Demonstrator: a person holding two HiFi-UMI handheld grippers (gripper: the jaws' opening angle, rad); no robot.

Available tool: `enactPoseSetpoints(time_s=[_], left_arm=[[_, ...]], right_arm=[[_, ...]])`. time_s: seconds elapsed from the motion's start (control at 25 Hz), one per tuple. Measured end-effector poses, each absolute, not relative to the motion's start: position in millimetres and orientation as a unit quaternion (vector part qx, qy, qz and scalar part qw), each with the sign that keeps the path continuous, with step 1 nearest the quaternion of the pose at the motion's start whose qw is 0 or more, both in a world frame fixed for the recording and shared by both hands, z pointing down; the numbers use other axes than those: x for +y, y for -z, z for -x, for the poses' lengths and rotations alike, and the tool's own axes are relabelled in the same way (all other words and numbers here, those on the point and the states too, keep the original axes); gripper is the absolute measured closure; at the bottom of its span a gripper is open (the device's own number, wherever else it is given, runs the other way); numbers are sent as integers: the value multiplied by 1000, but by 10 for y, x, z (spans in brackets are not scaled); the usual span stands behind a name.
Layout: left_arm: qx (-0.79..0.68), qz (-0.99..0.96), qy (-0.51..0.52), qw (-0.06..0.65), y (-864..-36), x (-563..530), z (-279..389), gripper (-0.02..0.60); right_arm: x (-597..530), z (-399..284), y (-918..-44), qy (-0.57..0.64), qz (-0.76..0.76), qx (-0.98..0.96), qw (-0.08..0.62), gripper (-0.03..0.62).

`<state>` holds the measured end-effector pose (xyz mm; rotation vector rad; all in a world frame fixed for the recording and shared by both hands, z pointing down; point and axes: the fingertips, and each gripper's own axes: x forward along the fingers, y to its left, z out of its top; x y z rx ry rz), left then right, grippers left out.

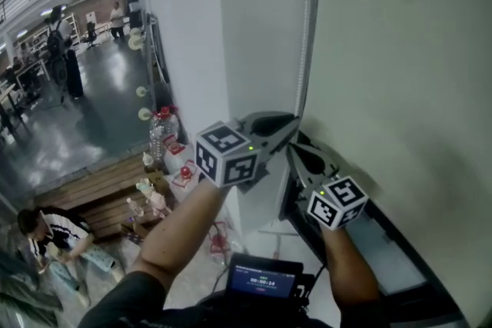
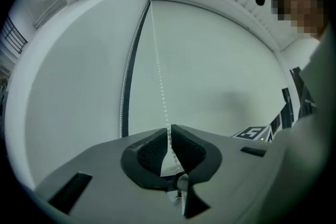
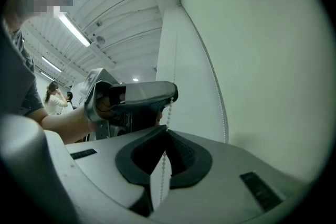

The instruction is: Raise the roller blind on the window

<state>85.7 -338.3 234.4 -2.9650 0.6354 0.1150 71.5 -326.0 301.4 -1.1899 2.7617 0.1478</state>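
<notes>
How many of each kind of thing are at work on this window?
Grippers: 2 (left gripper, right gripper)
Chain strands: 2
Blind: 1
Total: 5

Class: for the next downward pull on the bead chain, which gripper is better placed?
Probably left. The left gripper sits higher on the bead chain, chain between its slightly parted jaws, with room to travel down. The right gripper is clamped just below.
</notes>
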Motion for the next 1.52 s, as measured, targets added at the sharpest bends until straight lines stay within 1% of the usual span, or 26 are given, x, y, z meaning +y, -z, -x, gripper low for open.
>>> enactPoseSetpoints(time_s=[0.08, 0.2, 0.52, 0.72, 0.88, 1.24, 1.52], left_arm=[[198, 978, -49, 45, -2362, -3348, -900, 573], [195, 978, -58, 41, -2372, -3332, -915, 580], [205, 976, -55, 52, -2464, -3307, -867, 581], [202, 977, -56, 37, -2665, -3341, -832, 583], [208, 977, -38, 41, -2808, -3333, -858, 583], [212, 977, -8, 18, -3328, -3426, -924, 584], [211, 977, -4, 13, -3488, -3439, -939, 584]], right_arm=[[-3256, -737, -3014, -49, 393, 916, 65, 594], [-3248, -744, -3009, -46, 394, 916, 67, 594], [-3238, -695, -3102, -33, 387, 919, 65, 594], [-3270, -689, -3294, -13, 390, 919, 59, 594], [-3258, -694, -3372, -11, 393, 918, 44, 594], [-3345, -742, -3846, 30, 406, 913, 24, 594], [-3353, -750, -4003, 43, 408, 912, 15, 594]])
